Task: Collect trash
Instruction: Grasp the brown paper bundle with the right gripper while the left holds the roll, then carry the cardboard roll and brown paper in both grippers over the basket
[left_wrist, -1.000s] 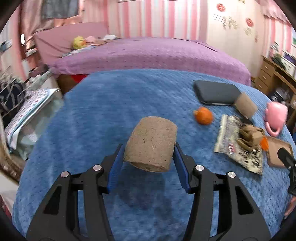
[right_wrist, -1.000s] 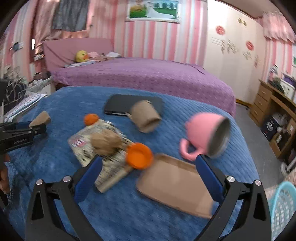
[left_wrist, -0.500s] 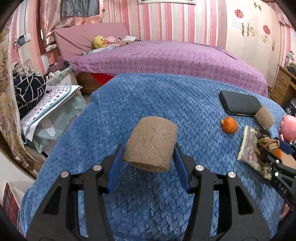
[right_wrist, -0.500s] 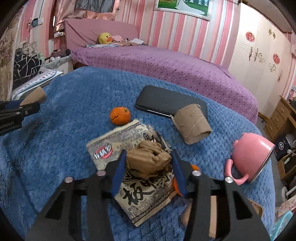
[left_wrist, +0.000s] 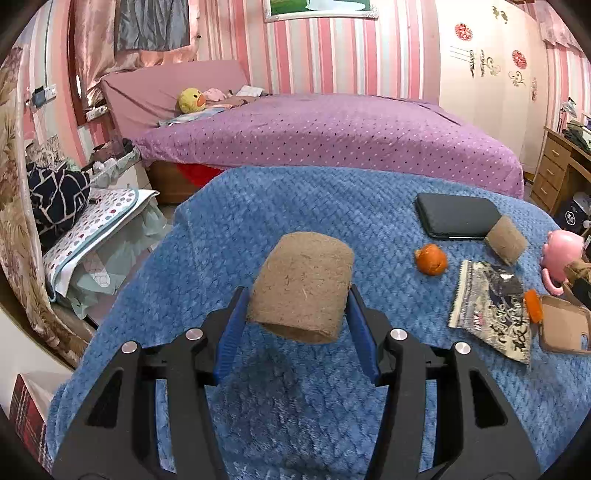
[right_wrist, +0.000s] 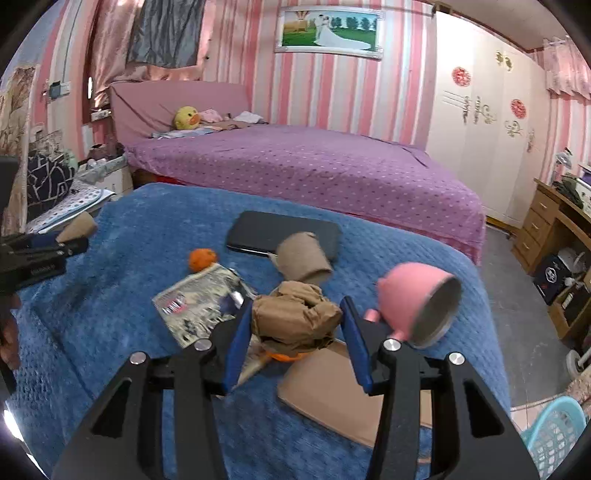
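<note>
- We see the left claw (left_wrist: 299, 317) clamped on a brown cardboard tube (left_wrist: 301, 290), held clear above the blue blanket (left_wrist: 258, 206).
- Right claw (right_wrist: 295, 334) grips a crumpled brown paper wad (right_wrist: 295, 317) (pads pressing both sides), above the printed wrapper (right_wrist: 199, 299).
- On the blanket: second tube (right_wrist: 304, 258), orange fruit (right_wrist: 201, 258), pink mug (right_wrist: 413, 304), flat cardboard (right_wrist: 332, 391).

Pink-and-white striped walls (right_wrist: 325, 92) carry a framed wedding picture (right_wrist: 328, 33). A purple dotted bed (right_wrist: 314, 166) holds a yellow duck toy (right_wrist: 186, 117). White wardrobe (right_wrist: 480, 122) and wooden drawers (right_wrist: 543, 221) stand right; grey floor (right_wrist: 506, 280), perhaps tiled.
</note>
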